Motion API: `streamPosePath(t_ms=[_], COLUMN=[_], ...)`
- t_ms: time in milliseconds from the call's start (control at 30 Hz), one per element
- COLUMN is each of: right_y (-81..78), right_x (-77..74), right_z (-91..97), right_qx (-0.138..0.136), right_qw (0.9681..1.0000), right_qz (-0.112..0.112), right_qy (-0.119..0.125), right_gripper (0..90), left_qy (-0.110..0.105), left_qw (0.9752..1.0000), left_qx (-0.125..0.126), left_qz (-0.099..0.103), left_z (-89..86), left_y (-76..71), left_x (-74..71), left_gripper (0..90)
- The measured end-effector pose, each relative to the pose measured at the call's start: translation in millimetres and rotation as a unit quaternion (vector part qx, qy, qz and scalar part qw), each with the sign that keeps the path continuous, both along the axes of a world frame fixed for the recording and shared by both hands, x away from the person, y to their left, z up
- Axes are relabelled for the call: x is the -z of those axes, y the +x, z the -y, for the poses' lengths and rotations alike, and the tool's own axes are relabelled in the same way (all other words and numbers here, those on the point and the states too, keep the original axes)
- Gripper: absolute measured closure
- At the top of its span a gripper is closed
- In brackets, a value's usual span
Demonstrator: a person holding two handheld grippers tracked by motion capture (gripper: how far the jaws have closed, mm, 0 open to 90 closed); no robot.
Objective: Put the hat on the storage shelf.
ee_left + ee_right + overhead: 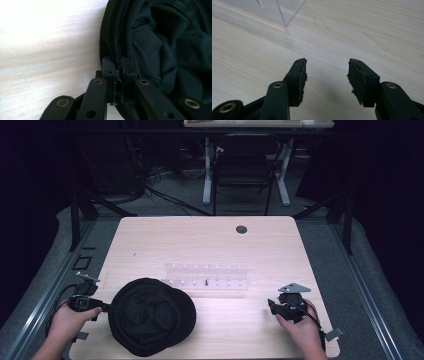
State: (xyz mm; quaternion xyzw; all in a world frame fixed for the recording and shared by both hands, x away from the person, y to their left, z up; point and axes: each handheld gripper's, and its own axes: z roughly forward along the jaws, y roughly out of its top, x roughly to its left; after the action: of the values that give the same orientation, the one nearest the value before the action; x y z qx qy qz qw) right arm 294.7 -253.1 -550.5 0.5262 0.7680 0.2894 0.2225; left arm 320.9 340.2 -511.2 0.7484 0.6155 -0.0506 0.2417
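Black cap [151,316], near left: rim clenched by left gripper [119,75]; right gripper [327,75] released, idle; lifting pending.

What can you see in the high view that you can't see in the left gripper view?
The high view alone gives the whole black hat, the clear plastic rack behind it, the right gripper with its fingers apart over bare wood, and both hands. The left gripper view alone gives the close-up: the fingers pinched on the hat's stitched rim. Both share the hat, the left gripper and the wooden table.
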Motion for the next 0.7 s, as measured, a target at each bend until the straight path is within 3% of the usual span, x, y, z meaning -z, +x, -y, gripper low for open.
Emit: streamPosePath(t_ms=[233, 700], right_y=[0.1, -0.1], right_x=[0.9, 0.6], right_z=[-0.4, -0.2], right_qx=[-0.003, 0.002], right_qw=[0.9999, 1.0000], right_qz=[-0.005, -0.005], right_qy=[-0.013, -0.004], right_gripper=[49.9, 49.7], left_qy=[-0.014, -0.009], left_qw=[0.9999, 0.9997], left_qx=[0.005, 0.018], left_qz=[0.005, 0.011], left_z=[1.6, 9.0], left_y=[-0.3, -2.0], left_x=[-19.2, -44.7], left_gripper=[85.4, 85.4])
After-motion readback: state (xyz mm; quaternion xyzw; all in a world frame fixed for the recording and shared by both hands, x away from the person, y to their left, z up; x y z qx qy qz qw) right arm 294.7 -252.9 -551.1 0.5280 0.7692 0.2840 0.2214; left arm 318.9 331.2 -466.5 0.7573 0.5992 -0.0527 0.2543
